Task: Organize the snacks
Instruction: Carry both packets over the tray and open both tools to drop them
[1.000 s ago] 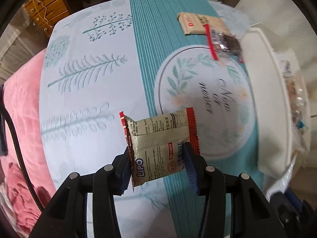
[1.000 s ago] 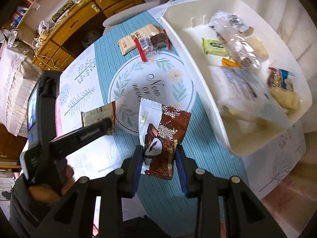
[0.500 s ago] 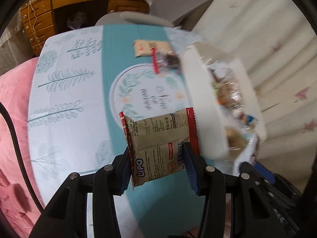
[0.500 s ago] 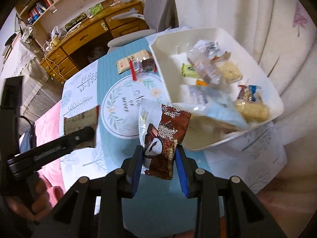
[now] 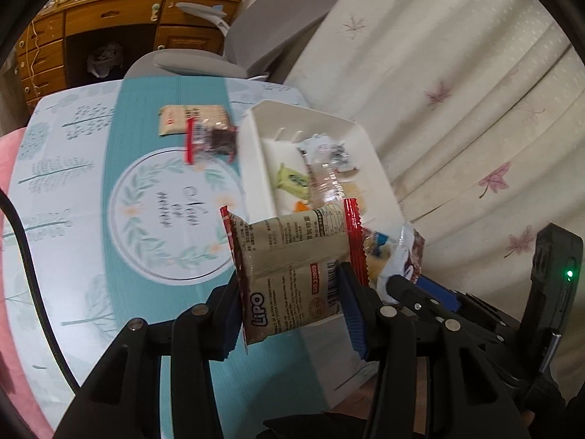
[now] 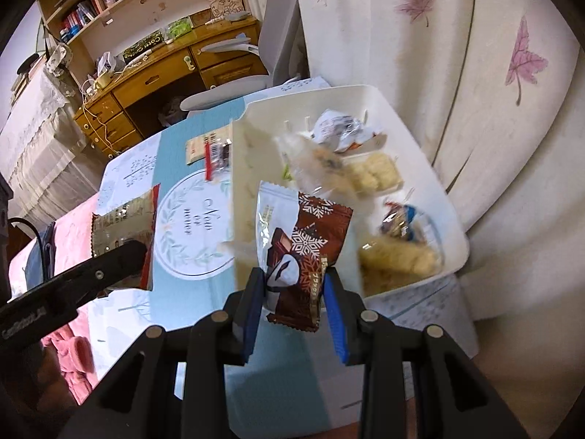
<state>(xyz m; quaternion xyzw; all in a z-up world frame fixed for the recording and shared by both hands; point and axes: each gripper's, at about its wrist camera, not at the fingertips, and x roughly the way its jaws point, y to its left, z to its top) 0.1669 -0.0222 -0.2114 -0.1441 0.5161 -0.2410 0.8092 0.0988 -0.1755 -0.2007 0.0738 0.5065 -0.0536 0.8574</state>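
Left wrist view: the left gripper (image 5: pixel 292 303) has its ribbed blue pads partly closed on a flat, crinkly beige Lipo packet (image 5: pixel 292 270) with red serrated ends, held above the near end of the white plastic tray (image 5: pixel 256 153) at about 1 o'clock. Two more wrapped snacks (image 5: pixel 204 131) lie on the glossy teal leaf-print tablecloth (image 5: pixel 73 183) at 11 o'clock. Right wrist view: the right gripper (image 6: pixel 294 303) pinches the lower end of a shiny brown-and-white snowflake packet (image 6: pixel 299 248), jaws narrowly parted around it, hanging over the tray's near rim. Clear-wrapped pale biscuits (image 6: pixel 373 175) fill the rounded tray at 1 o'clock.
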